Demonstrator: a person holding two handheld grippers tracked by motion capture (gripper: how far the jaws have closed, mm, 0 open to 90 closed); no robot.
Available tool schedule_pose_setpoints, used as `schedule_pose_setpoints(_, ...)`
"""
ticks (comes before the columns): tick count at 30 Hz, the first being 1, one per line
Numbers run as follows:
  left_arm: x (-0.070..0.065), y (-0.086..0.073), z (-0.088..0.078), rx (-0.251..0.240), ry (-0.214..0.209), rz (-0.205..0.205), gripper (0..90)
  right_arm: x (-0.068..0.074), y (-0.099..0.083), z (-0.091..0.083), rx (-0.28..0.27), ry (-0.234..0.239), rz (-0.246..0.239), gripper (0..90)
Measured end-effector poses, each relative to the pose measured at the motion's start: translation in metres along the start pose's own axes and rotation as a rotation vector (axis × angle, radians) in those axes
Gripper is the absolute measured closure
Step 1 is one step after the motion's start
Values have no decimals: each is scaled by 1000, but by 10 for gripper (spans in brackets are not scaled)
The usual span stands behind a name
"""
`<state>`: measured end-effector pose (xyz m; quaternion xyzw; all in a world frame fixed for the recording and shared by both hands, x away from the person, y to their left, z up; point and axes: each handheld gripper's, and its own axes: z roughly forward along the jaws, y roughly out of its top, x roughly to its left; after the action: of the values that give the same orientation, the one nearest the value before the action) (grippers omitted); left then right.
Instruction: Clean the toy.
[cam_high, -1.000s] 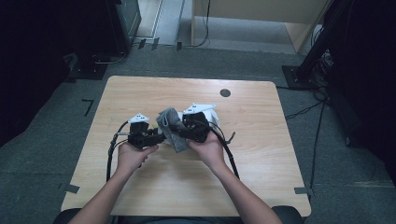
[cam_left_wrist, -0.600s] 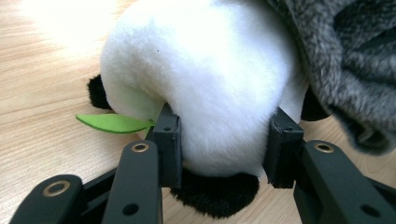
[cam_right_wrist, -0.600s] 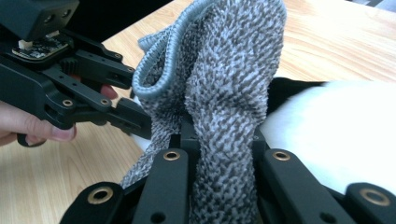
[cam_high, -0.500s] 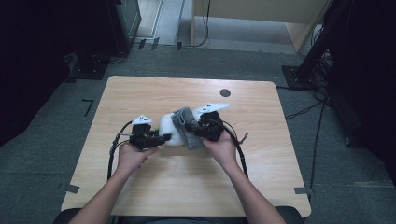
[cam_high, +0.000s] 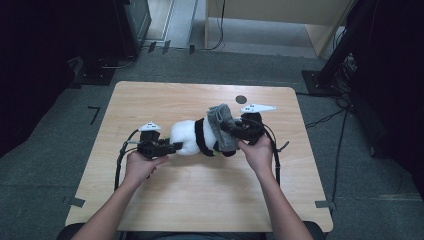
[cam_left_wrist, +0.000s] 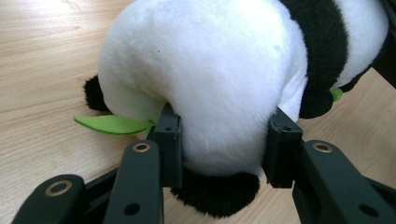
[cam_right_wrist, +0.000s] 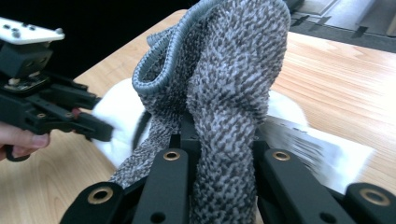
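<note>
A black-and-white plush panda (cam_high: 187, 136) lies on the wooden table (cam_high: 165, 100) between my two grippers. My left gripper (cam_high: 176, 146) is shut on its white end; in the left gripper view both pads (cam_left_wrist: 169, 140) dig into the fur of the panda (cam_left_wrist: 210, 70), beside a green felt leaf (cam_left_wrist: 112, 124). My right gripper (cam_high: 231, 131) is shut on a grey knitted sock (cam_high: 222, 127) at the panda's other end. In the right gripper view the sock (cam_right_wrist: 224, 84) stands up between the jaws of that gripper (cam_right_wrist: 219, 144), its cuff open. Beyond it are the left gripper (cam_right_wrist: 93, 128) and a white tag (cam_right_wrist: 317, 149).
A small black disc (cam_high: 241, 99) sits near the table's far edge. Cables trail from both grippers across the table. Dark equipment (cam_high: 130, 25) and a wooden cabinet (cam_high: 280, 15) stand on the grey floor beyond the table.
My right gripper has moved to the right with the grey sock, and much more of the panda's white body now shows between the grippers. The left gripper has stayed put.
</note>
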<state>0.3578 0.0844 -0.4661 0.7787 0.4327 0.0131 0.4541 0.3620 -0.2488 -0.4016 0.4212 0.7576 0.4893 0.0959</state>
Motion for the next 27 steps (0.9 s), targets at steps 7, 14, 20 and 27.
schedule_pose_setpoints(7, 1, 0, 0, 3, -3, -1, 577, -14, -5, -2, -12, -23, 49, 790)
schedule_pose_setpoints(14, 0, -1, 1, -1, 0, -2, 576, -26, -10, -2, -17, -69, 71, 791)
schedule_pose_setpoints(20, 4, -1, 0, -7, 2, -24, 571, -37, -11, -11, -25, -102, 107, 790)
schedule_pose_setpoints(27, 0, 0, 0, -14, 18, -23, 570, 10, 13, -17, -98, -5, 11, 790)
